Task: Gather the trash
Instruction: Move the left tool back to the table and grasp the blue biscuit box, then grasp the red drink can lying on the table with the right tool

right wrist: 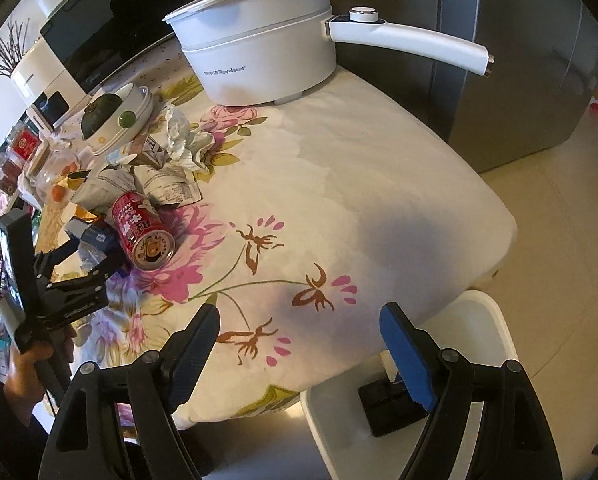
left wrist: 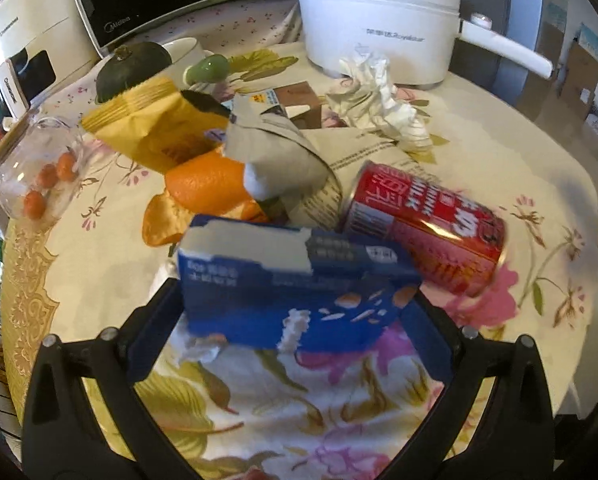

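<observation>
1. The left gripper (left wrist: 299, 300) is clamped on a torn blue box (left wrist: 287, 280), just above the flowered tablecloth (left wrist: 519, 140).
2. A red can (left wrist: 427, 232) lies on its side beside the box.
3. The right gripper (right wrist: 301, 334) has its fingers apart, holding nothing, over the table edge.

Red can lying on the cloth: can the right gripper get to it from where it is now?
Probably yes. The right gripper is open and empty, with bare tablecloth between it and the red can. The left gripper, shut on the blue carton beside the can, may crowd it.
</observation>
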Demonstrator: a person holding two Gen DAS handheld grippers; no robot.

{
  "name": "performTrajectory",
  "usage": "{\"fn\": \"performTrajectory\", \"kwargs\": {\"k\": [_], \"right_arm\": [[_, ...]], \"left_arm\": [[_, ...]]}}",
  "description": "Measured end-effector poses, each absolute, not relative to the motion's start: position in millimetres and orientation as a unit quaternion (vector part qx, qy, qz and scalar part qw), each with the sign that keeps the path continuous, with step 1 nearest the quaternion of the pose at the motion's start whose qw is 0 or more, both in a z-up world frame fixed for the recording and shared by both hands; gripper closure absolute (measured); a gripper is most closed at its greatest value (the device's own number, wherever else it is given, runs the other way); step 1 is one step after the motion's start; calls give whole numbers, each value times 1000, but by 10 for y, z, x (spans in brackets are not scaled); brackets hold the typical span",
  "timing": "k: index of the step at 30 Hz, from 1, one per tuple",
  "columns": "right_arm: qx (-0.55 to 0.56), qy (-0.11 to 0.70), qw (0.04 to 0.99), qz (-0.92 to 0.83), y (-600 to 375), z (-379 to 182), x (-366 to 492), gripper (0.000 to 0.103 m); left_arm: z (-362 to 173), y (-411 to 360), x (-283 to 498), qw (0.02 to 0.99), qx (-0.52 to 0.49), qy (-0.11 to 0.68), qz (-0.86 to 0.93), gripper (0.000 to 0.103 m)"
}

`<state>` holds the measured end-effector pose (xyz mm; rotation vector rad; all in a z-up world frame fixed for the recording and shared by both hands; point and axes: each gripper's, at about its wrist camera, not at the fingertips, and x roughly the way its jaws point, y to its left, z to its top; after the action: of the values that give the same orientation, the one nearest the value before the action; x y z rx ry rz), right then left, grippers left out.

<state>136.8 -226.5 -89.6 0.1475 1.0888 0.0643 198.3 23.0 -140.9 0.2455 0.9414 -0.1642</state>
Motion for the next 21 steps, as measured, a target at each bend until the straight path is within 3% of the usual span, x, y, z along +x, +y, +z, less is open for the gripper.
{"fn": "performTrajectory", "kwargs": {"k": [8, 21], "right_arm": [[57, 525, 849, 30, -2220, -977, 1410, 19], [45, 509, 855, 90, -1748, -974, 1599, 19]], "left_arm": [[-1470, 176, 2047, 878, 144, 451, -72, 2], [-1134, 413, 1836, 866, 114, 485, -51, 3]]}}
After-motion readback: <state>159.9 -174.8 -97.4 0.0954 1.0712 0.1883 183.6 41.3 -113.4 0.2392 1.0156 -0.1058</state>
